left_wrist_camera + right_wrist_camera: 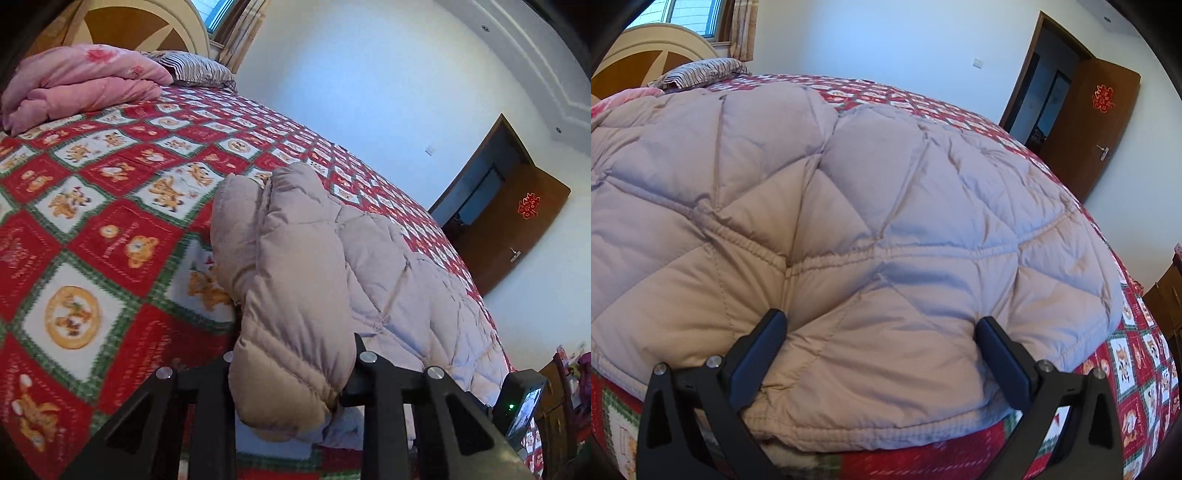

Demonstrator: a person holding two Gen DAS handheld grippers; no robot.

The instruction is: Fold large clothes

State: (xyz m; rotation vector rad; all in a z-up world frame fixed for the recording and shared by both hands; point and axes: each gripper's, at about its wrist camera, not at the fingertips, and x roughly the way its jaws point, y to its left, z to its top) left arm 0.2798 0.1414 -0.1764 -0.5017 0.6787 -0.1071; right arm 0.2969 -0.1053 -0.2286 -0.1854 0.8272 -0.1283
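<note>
A beige quilted down coat (868, 206) lies on a bed with a red, white and green bear-print cover (110, 206). In the left wrist view my left gripper (291, 373) is shut on a puffy fold of the coat (295, 280), which stands up between its fingers; the rest of the coat spreads to the right. In the right wrist view my right gripper (881, 328) is open wide, its two fingers pressed against the coat's near hem, with the coat bulging between them. The right gripper's body shows at the lower right of the left wrist view (524, 402).
A folded pink quilt (81, 81) and a striped pillow (199, 68) lie at the head of the bed by a wooden headboard (122, 26). An open brown door (1086, 122) stands at the far right. Wooden furniture (1167, 299) stands past the bed's right edge.
</note>
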